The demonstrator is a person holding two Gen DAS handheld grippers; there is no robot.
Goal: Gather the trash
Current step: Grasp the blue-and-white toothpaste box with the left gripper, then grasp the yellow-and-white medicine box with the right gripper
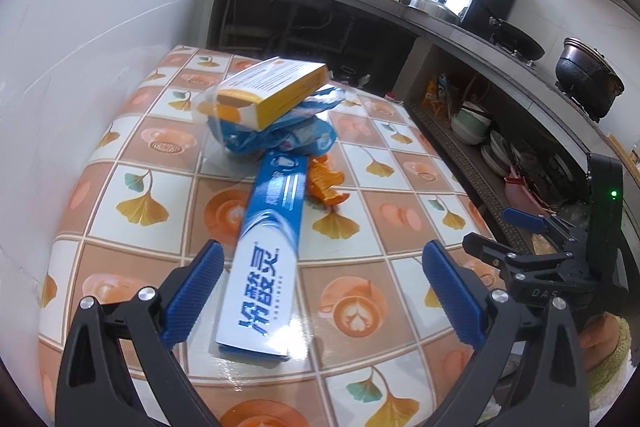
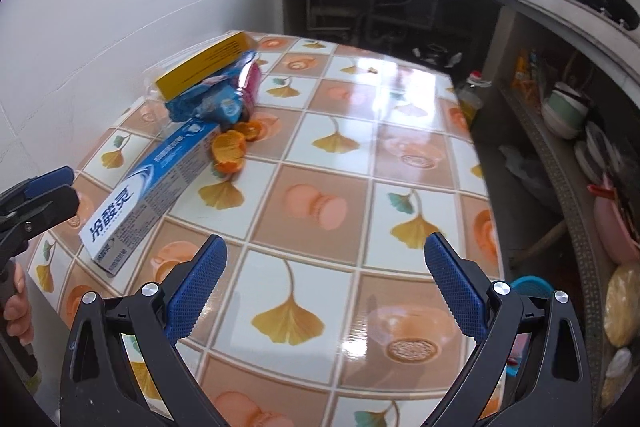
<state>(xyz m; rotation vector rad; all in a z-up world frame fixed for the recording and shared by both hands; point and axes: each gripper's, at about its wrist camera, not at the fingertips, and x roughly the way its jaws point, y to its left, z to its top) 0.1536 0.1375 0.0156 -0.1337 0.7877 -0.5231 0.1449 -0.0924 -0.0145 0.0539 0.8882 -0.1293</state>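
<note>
On table [image 2: 360, 155]: 1 toothpaste box [image 1: 267, 247], 1 yellow box [image 1: 276, 89], 1 crumpled blue wrapper [image 1: 280, 137], 1 pink packet [image 2: 253, 85], approx 2 orange peel pcs [image 2: 230, 149]. 2 grippers: left [image 1: 322, 293], right [image 2: 326, 287].

On the table [image 2: 360, 155], the toothpaste box [image 1: 266, 243] lies before the wrapper pile [image 1: 280, 135], orange peel [image 1: 326, 183] just right.
</note>
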